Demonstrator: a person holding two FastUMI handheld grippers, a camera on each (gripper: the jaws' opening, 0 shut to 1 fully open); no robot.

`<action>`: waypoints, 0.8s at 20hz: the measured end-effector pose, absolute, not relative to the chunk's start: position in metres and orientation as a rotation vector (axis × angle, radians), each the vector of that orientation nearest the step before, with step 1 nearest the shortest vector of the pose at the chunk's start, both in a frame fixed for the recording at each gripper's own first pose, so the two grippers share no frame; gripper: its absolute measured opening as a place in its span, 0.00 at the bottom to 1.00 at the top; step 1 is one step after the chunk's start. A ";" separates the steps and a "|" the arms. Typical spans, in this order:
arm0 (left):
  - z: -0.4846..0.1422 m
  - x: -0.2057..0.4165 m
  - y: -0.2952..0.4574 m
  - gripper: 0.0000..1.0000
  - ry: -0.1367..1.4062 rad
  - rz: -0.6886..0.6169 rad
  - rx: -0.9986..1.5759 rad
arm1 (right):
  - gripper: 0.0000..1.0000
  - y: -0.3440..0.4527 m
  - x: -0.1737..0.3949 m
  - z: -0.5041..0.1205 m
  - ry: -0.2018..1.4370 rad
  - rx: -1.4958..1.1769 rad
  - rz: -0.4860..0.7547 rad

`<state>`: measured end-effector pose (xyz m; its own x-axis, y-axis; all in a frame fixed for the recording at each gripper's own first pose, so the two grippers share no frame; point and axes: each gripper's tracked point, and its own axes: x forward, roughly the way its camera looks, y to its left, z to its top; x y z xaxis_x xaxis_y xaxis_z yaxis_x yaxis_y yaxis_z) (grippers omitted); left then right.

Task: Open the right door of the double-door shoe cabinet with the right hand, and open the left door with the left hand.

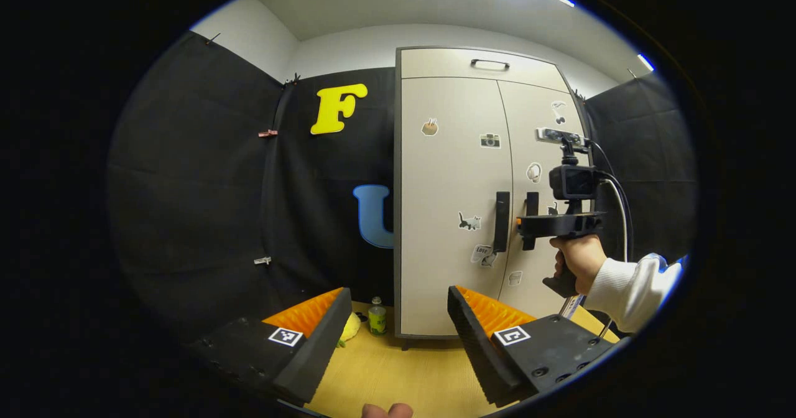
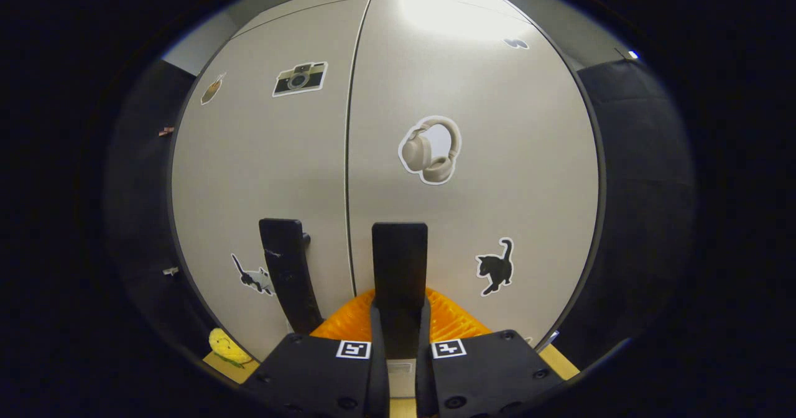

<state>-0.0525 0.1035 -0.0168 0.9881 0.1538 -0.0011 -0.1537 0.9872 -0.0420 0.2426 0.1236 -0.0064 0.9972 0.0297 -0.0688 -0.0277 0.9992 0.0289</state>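
The double-door shoe cabinet (image 1: 460, 188) stands upright at the far edge of the wooden floor (image 1: 398, 374), against the black booth wall, both doors closed. In the left gripper view, my left hand-held gripper (image 1: 398, 337) is held back from the cabinet with its two fingers wide apart and nothing between them; beyond them, near the cabinet's foot, I see a small green bottle (image 1: 377, 316) and a yellow soft toy (image 1: 350, 328) on the floor. The same view shows my right hand-held gripper (image 1: 528, 226) farther off, held by a hand (image 1: 581, 259) in a white sleeve (image 1: 631, 290), reaching the right door's handle (image 1: 532, 205); the left door's handle (image 1: 501, 221) hangs free just beside it. In the right gripper view, the right door's handle (image 2: 399, 275) is a dark vertical bar running down between my right hand-held gripper's (image 2: 399, 337) fingers, which are drawn in against both its sides, clamped on it. The left door's handle (image 2: 287, 275) stands just left of the seam between the doors. Stickers mark the doors: a camera (image 2: 300, 78) on the left one, headphones (image 2: 430, 150) and a black cat (image 2: 496, 267) on the right one.
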 end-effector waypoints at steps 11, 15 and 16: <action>0.002 -0.073 0.079 0.95 -0.033 0.164 -0.016 | 0.16 0.104 0.205 0.005 0.052 0.114 0.098; -0.001 -0.079 0.073 0.95 -0.021 0.164 -0.014 | 0.16 0.094 0.193 0.007 0.032 0.119 0.091; -0.001 -0.080 0.073 0.95 -0.019 0.165 -0.014 | 0.16 0.091 0.191 0.008 0.036 0.129 0.095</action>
